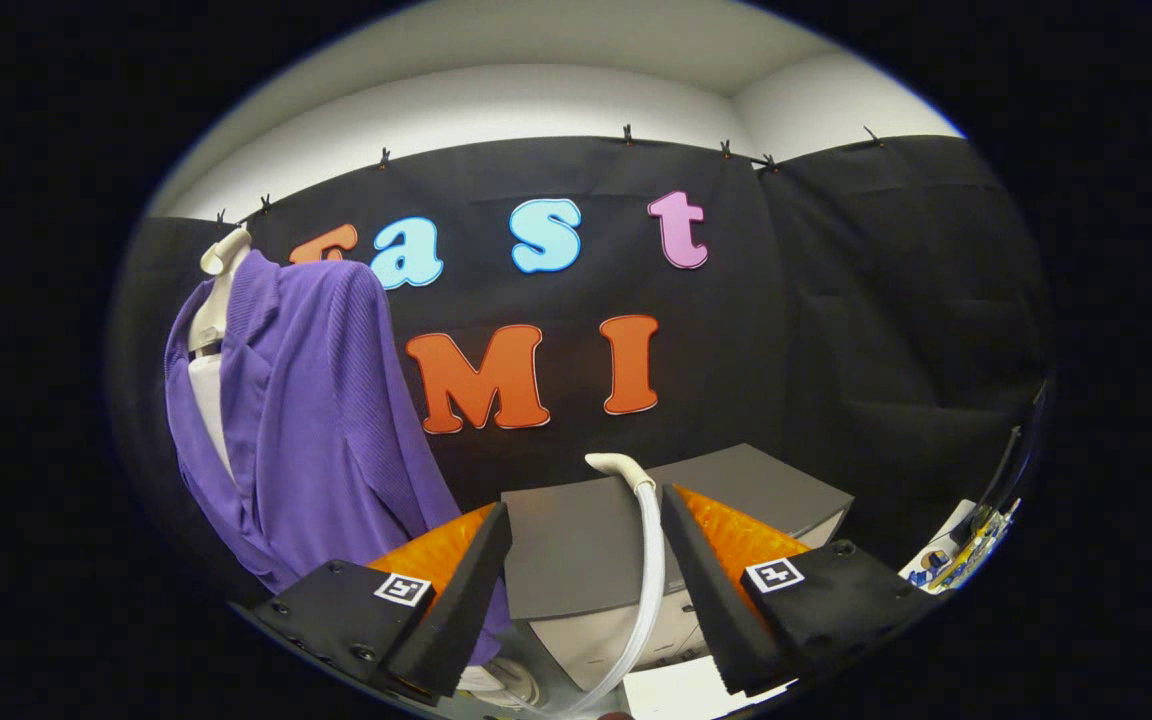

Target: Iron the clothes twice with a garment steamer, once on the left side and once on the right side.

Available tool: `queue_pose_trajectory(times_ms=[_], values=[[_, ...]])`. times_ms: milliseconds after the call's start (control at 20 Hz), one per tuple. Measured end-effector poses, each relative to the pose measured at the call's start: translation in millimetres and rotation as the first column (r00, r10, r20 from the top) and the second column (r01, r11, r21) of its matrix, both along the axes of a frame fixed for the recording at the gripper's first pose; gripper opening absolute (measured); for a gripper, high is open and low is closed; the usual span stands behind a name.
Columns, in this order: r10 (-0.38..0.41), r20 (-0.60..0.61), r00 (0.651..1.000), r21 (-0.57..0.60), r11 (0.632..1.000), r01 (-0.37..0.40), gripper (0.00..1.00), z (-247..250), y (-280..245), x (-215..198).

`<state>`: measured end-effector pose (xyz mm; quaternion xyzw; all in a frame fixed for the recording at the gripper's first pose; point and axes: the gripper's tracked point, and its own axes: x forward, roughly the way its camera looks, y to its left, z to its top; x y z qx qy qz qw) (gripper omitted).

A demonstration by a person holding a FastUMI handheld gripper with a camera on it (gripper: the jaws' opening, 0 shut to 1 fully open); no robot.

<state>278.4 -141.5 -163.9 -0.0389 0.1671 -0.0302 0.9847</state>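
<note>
- The hand-held gripper [584,560] sits low in the frame, its two black wedge fingers [456,610] spread wide apart, gripping nothing.
- Between the fingers rises the pale cream steamer head with its translucent white hose [648,570], touching neither finger; its lower end is cut off at the bottom.
- Behind it stands a grey box-shaped unit [596,540].
- The purple ribbed knit garment [316,420] hangs on a cream mannequin [221,290] at the left, partly hidden by the left finger.
- Each finger mount carries a small square black-and-white marker [402,588]; no readable writing.
- Small coloured items [951,565] at the lower right are too small to make out.

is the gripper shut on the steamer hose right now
No: the gripper is open, and the white hose runs between its spread fingers without either one pressing on it.
</note>
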Motion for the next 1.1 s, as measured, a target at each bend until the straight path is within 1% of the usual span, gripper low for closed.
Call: queue_pose_trajectory(times_ms=[200,450,800,1000,1100], values=[[0.007,-0.094,0.996,0.013,1.000,-0.006,0.99,-42,-17,56],[-0.033,-0.193,0.981,-0.029,0.999,0.028,0.99,-88,-56,119],[-0.071,-0.314,0.947,-0.050,0.997,0.059,0.99,-139,-104,213],[-0.084,-0.367,0.926,-0.056,0.996,0.068,0.99,-163,-125,261],[-0.101,-0.406,0.908,-0.065,0.995,0.081,0.99,-178,-136,275]])
